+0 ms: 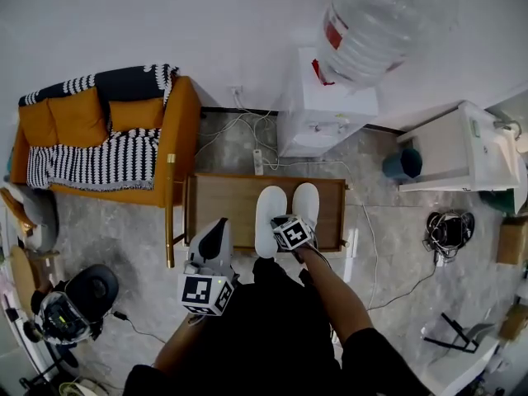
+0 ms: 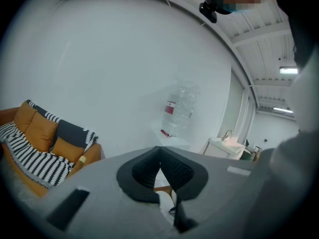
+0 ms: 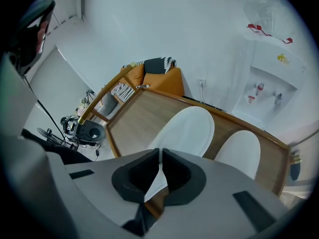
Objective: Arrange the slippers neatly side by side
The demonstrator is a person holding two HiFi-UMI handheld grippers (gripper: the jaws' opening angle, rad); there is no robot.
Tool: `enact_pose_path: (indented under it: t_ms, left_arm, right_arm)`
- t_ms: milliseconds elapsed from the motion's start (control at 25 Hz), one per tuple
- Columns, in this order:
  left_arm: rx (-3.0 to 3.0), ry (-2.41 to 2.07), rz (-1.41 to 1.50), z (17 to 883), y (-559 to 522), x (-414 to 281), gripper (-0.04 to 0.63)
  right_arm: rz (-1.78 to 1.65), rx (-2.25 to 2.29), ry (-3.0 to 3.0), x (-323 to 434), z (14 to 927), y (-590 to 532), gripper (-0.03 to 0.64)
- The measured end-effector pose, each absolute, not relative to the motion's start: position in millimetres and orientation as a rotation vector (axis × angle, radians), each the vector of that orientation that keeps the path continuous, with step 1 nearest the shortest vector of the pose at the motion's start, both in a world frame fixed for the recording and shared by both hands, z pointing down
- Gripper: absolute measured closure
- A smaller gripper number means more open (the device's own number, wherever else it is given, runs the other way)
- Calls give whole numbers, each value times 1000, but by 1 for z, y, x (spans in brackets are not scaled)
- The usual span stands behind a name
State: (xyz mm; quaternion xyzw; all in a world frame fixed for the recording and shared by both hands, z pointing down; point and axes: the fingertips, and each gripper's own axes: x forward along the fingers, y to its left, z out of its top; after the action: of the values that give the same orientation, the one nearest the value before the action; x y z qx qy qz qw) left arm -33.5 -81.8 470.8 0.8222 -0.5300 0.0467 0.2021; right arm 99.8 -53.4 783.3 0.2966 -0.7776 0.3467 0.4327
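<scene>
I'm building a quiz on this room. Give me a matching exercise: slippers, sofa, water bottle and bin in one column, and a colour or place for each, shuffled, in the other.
Things:
1. slippers
2. sofa
3. water bottle
4. bin

Colour or place:
A. blue, on the floor beside the white cabinet
B. white, next to each other on the wooden table
C. orange, with a striped blanket over it
D. on top of the white dispenser

Pairs: 1-B, 2-C, 3-D, 4-A
</scene>
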Motion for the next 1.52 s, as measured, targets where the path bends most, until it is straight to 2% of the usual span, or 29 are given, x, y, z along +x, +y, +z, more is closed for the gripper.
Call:
enact_pose_path:
  t_ms: [600,1200,1280,1360,1520]
  left_arm:
    - [2242,-1537,146,481,-87,-7,583]
    - [2220,-1553,176,485,-81,-9,583]
    - [2223,-1547,174,485,-82,-11,583]
    - [2231,-1539,170,484,-82,-11,583]
    - [2249,-1516,166,482,-83,-13,583]
  right_arm:
    - [891,669,-1945,127,804,-66,591]
    - [916,679,-1945,127,815,-70,588]
    - [936,692,-1936,128,815,-69,572]
    - [944,712,-1928,129,814,-69,515]
    - [952,762,-1918,132,806,-70,489]
